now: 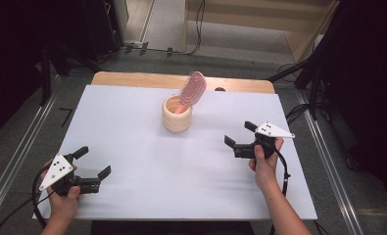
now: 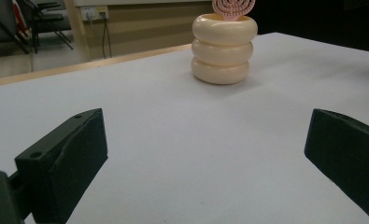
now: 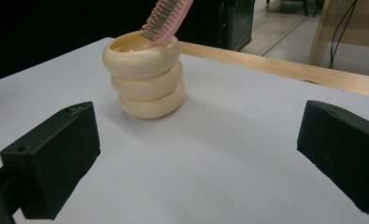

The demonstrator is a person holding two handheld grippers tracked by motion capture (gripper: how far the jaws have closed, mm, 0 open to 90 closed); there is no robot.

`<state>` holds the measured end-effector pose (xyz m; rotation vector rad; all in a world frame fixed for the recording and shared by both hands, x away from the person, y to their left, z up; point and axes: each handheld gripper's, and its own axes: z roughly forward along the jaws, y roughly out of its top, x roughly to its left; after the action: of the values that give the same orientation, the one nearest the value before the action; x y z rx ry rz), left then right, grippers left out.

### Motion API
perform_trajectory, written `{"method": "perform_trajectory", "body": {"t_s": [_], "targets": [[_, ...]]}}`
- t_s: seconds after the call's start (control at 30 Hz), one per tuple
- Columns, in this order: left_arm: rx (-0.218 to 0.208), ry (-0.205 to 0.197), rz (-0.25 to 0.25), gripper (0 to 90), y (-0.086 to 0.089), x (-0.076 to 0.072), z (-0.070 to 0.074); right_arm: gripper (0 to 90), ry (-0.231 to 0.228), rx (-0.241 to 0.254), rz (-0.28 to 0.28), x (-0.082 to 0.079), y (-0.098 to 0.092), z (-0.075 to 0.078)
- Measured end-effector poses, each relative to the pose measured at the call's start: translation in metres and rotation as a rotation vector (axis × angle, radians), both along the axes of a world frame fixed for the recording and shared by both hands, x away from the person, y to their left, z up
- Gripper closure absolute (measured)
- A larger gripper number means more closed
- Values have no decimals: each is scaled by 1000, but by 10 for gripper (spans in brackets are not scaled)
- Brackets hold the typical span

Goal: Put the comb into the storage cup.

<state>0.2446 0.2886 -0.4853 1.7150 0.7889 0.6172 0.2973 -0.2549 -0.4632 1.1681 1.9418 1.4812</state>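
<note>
The left gripper [image 1: 94, 163] has its jaws spread wide apart with nothing between them; in the left gripper view the two black jaws rise at either side of the frame over bare white surface. It sits near the front left corner of the desk [image 1: 132, 122], held by the person's left hand [image 1: 63, 193], with the grey three-cornered plate on top and its cable trailing off the near edge. The right gripper [image 1: 237, 134] likewise has its jaws wide apart and empty, held by the right hand [image 1: 264, 159] toward the right side of the desk, its jaws turned toward the middle. Both grippers are well apart from each other and from the things on the desk. Ahead of them, in the back middle of the white desk top, stands a cream holder [image 1: 177, 114] shaped like three stacked rings, upright and open at the top. A pink hairbrush [image 1: 192, 89] stands in it, handle down inside the holder and its oval bristled head leaning out over the rim toward the back right. The right gripper view shows the holder [image 3: 145, 74] nearer, with the brush's bristles [image 3: 163, 14] resting against the rim. Beyond the white top a strip of bare wood [image 1: 132, 78] shows along the far edge.
</note>
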Motion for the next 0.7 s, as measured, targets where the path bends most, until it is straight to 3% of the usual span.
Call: {"method": "perform_trajectory", "body": {"t_s": [0.7], "targets": [[8,-1,-4,0,0,0,0,0,-6,-6,-29,-30,-24,-11]]}}
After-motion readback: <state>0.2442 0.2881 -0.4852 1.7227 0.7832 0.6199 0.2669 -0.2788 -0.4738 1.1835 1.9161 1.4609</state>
